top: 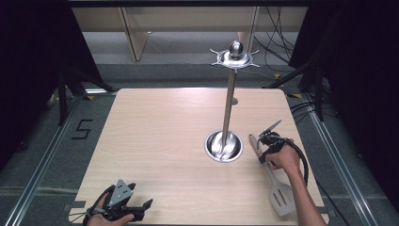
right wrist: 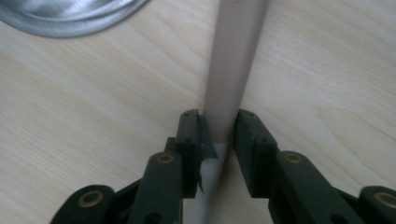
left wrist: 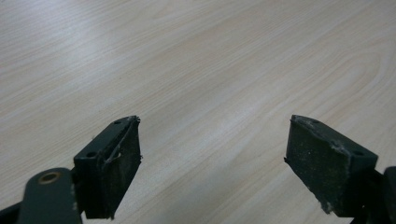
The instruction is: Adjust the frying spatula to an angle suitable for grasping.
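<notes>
The light wooden desk point(top: 164, 141) carries a steel stand point(top: 229, 101) whose round base sits right of the desk's centre. Just to the right of that base lies a slotted spatula point(top: 275, 186), blade toward the person. The right gripper point(right wrist: 220, 135) has its jaws pressed against the spatula's handle, pinching it flat on the desk. The left gripper point(left wrist: 212, 163) rests well to the left of the base, jaws spread and empty. Risk: the smooth handle is held near one end, so the heavier blade may pivot or slip during lifting.
</notes>
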`<state>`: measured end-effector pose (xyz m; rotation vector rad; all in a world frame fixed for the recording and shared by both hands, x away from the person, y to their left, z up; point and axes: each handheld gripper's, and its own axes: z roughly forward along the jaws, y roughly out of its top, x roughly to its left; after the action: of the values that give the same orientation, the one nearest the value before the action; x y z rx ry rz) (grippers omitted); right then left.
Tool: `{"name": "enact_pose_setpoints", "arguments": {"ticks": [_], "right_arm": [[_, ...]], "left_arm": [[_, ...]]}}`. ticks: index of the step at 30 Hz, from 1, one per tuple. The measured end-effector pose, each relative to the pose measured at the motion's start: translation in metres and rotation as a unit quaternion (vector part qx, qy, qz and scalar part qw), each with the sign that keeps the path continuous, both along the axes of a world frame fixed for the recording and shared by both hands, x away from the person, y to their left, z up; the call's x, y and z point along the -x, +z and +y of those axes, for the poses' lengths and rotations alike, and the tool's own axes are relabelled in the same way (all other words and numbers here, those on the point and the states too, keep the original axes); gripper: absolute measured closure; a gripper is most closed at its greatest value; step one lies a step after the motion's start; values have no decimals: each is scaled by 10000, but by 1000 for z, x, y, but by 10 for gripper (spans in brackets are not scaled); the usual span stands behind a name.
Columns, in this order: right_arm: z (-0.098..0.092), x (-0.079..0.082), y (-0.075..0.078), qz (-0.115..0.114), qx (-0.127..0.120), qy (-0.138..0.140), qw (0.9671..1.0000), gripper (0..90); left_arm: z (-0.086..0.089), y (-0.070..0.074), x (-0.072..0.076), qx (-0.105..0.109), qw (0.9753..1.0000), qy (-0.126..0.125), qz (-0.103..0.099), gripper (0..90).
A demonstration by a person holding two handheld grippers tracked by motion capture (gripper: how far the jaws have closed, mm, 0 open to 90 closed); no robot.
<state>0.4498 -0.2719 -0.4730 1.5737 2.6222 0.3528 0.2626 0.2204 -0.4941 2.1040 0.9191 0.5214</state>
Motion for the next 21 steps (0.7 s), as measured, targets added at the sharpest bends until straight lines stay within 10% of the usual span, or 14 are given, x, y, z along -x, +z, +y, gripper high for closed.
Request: {"name": "enact_pose_setpoints", "arguments": {"ticks": [14,21], "right_arm": [[-10,6,10,-226,-618,-64,9978,760],[-22,20,29,-819,-1002,-44,9916,761]], "left_arm": [[-1,0,0,44,10000,15,-22,173],[-1,-1,0,53,10000,20,-20,173]]}}
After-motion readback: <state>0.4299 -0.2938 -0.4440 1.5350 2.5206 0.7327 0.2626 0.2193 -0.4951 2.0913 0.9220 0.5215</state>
